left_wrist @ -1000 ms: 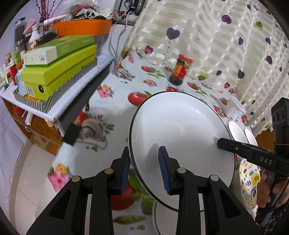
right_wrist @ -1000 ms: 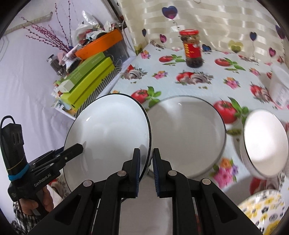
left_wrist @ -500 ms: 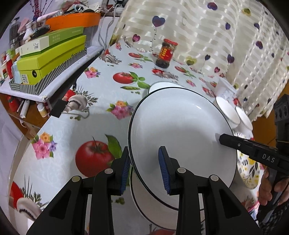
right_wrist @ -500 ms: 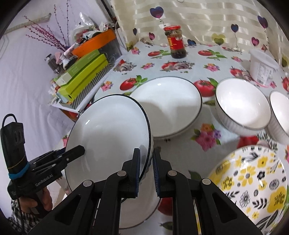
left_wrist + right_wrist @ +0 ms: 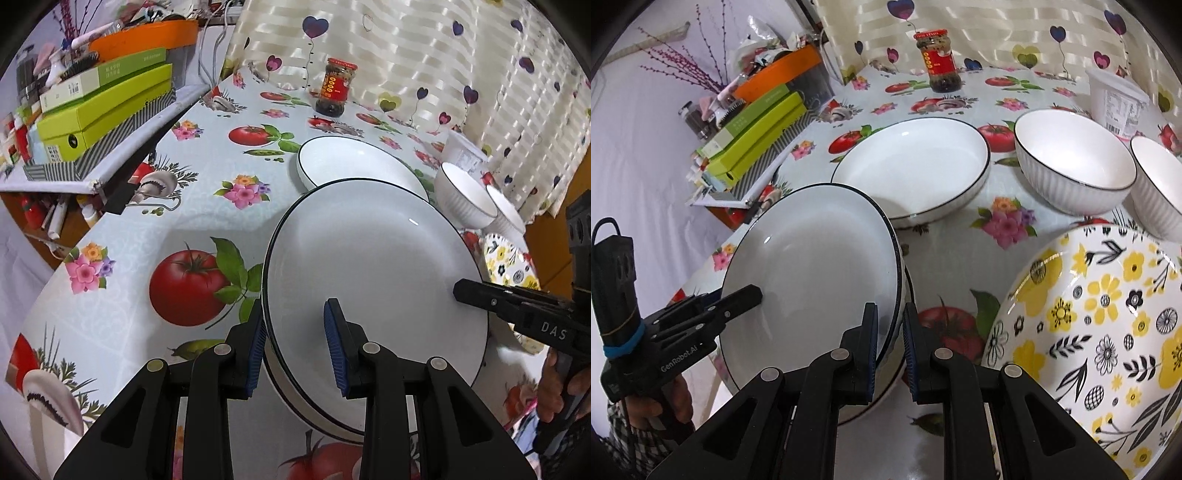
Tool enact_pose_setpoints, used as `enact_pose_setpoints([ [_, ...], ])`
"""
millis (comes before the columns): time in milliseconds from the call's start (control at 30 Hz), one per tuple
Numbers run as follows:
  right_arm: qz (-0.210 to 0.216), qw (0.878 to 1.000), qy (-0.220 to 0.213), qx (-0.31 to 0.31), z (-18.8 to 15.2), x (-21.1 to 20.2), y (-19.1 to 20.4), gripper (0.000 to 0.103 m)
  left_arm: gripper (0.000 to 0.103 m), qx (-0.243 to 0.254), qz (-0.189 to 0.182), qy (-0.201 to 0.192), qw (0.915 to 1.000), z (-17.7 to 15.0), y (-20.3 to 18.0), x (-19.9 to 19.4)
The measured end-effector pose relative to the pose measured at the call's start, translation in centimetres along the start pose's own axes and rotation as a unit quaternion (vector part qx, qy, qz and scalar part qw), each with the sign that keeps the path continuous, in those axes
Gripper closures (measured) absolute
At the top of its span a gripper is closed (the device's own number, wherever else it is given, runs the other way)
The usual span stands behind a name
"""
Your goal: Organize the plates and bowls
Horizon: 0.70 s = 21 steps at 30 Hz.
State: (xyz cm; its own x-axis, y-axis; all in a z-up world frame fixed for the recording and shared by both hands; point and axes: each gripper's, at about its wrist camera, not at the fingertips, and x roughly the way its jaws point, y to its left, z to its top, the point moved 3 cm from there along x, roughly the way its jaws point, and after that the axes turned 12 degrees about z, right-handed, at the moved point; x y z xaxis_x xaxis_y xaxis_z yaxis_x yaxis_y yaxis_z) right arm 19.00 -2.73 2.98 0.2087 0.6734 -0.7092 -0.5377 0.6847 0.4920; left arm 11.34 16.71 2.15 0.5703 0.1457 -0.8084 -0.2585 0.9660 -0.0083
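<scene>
A white plate (image 5: 373, 280) with a dark rim hangs tilted just above a second white plate (image 5: 886, 384), clamped at opposite edges: the left hand-held gripper (image 5: 295, 347) grips its rim at lower centre of the left view, the right hand-held gripper (image 5: 890, 343) pinches it tight at lower centre of the right view. The bench (image 5: 122, 266) wears a tomato-print cloth; a floral plate (image 5: 1108, 332) lies lower right, 2 bowls (image 5: 1071, 158) upper right.
</scene>
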Motion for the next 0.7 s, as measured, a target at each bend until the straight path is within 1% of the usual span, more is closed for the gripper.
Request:
enact_pose_setpoints([
  [300, -0.01, 1.0, 0.005, 0.001, -1.0, -0.2, -0.2, 0.089, 0.071, 0.022, 0.02, 0.002, 0.9996, -0.9, -0.9, -0.3],
  [567, -0.021, 1.0, 0.004, -0.009, -1.1, -0.1, -0.1, 0.089, 0.071, 0.03, 0.033, 0.005, 0.999, -0.9, -1.3, -0.1],
  [700, -0.027, 0.999, 0.003, -0.017, -1.1, 0.0, 0.0, 0.089, 0.071, 0.028, 0.033, 0.01, 0.999, -0.7, -1.4, 0.1],
])
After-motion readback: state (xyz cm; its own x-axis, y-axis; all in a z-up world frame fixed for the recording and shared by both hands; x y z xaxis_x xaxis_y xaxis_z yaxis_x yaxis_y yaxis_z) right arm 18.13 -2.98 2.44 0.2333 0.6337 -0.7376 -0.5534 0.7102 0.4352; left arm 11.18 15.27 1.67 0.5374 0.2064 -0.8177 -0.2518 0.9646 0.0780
